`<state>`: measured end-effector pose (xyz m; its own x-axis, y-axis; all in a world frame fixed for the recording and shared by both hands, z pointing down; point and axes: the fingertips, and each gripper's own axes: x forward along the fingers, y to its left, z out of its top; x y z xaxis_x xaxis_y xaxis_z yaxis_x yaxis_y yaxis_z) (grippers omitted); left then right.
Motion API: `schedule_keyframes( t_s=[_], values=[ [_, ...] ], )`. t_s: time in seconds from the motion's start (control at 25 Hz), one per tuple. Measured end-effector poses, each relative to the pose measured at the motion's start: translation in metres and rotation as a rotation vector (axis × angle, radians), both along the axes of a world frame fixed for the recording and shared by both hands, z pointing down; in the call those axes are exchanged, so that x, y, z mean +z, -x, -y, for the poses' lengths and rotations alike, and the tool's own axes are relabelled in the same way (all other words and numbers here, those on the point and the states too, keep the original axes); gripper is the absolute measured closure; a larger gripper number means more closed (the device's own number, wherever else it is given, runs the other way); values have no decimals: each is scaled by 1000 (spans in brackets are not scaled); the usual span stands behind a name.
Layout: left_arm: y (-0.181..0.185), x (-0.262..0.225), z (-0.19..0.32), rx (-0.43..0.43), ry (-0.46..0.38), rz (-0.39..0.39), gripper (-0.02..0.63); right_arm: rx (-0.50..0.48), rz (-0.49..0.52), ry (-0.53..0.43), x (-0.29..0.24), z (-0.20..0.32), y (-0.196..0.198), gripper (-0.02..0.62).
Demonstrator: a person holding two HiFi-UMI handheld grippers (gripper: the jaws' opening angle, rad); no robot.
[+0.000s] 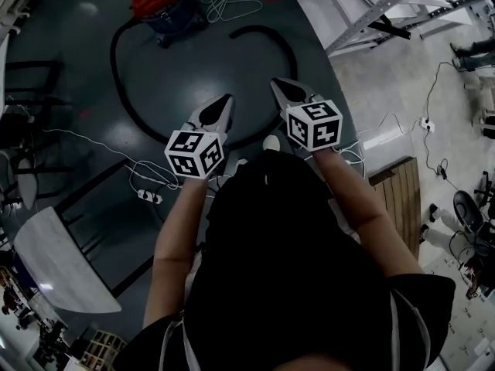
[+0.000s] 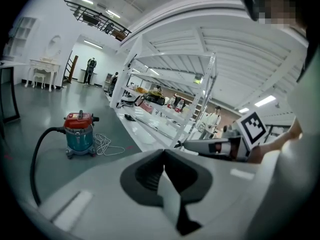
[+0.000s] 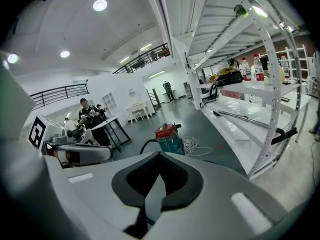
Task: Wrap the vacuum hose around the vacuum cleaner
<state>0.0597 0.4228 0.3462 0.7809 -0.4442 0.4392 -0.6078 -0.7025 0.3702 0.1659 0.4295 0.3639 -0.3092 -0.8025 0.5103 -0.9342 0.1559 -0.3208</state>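
Dark polished workshop floor (image 1: 77, 141) took up most of the head view, with the tall white metal shelving rack (image 1: 387, 10) along its right edge. Red-lidded, teal-bodied canister vacuum cleaner (image 1: 164, 5) stood well ahead of the person, near the top of that view, and showed in both gripper views too (image 2: 80, 134) (image 3: 168, 138). Long black ribbed vacuum hose (image 1: 117, 76) was unwrapped: it left the canister's left side, swept in a wide loop across the floor, passed just in front of the grippers and curled back up to a free end short of the canister. Loose white power cord (image 1: 224, 6) lay in a pile just right of the canister. Left gripper (image 1: 228, 97) and right gripper (image 1: 275, 82) were held side by side over the near bend of the hose, both angled down; each had its jaws closed tip to tip with nothing between them (image 2: 162, 151) (image 3: 159, 154). My read: wrapping hadn't started, step in hand was the first pickup. Doing it well would mean opening the jaws before dropping to the floor and pinching across the hose, not along it. One gripper could take it closer to the canister end to start the first turn, the other feeding slack. Canister looked to sit on small wheels, so pulling hard would likely drag it; better to walk the hose round it. Keep the coils clear of the cord pile.
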Motion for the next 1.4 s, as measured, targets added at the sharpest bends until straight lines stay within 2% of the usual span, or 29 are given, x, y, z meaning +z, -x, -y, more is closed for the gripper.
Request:
schedule_keyframes(
  t_s=[0.44,0.68,0.8,0.96,1.16,1.4],
  values=[
    [41,41,-34,138,63,7,597,75,-22,80,30,-47,47,598],
    [37,62,-69,201,79,17,597,112,-38,121,48,-85,41,598],
    [32,68,-80,192,70,19,597,116,-42,137,62,-95,31,598],
    [31,82,-87,178,57,76,597,113,-26,176,89,-98,21,598],
    [3,111,-92,193,89,73,597,56,-52,203,118,-90,-7,598],
    [-56,167,-108,236,96,107,597,23,-77,235,166,-87,-58,598]
  ],
)
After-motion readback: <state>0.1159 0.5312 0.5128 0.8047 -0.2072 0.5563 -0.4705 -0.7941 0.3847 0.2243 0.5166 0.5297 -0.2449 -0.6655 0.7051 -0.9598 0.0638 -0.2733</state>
